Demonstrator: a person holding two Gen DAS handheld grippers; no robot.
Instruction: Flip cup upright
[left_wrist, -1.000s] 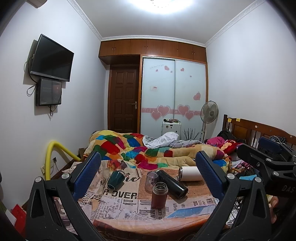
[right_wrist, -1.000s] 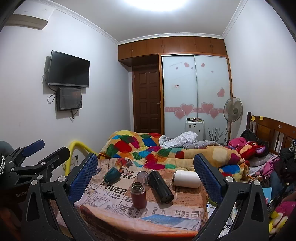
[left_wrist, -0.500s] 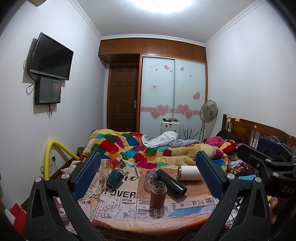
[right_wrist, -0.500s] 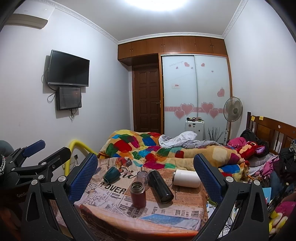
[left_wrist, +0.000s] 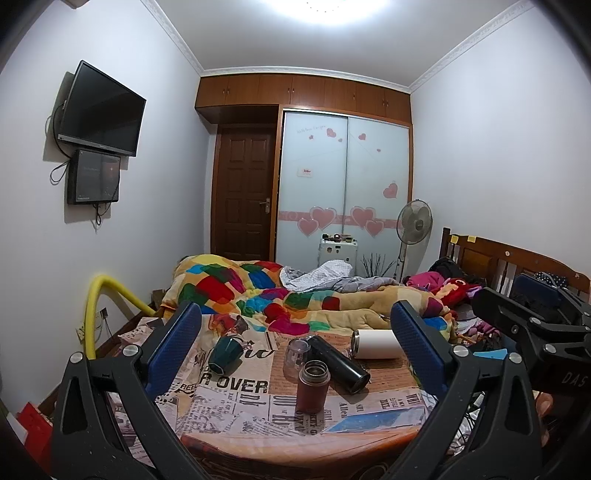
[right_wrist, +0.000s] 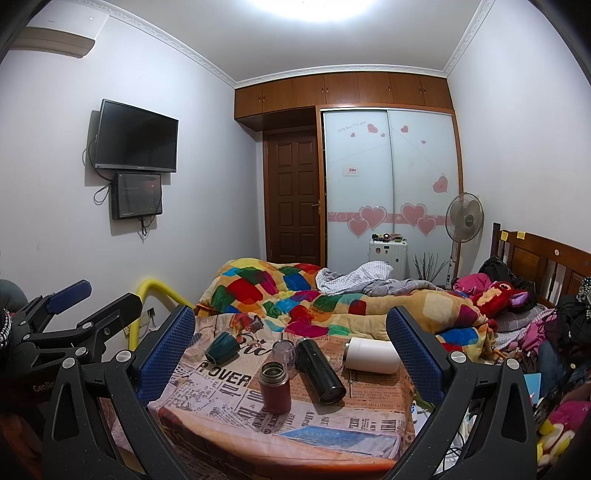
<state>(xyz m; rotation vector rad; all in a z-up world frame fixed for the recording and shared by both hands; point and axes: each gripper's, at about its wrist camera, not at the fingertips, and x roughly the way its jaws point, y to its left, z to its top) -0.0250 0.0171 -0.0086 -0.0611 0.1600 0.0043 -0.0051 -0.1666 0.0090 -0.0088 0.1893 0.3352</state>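
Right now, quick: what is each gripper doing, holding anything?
Left gripper: open, holding nothing, well short of the cups.
Right gripper: open, holding nothing.

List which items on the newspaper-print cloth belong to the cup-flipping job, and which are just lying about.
Job:
- dark green cup, on its side
- clear cup
- left gripper, open
- right gripper, open

Lying about:
- brown flask, upright
- black flask, lying
- white tumbler, lying

Clear cup (left_wrist: 296, 351) partly hidden behind red flask (left_wrist: 312, 386).
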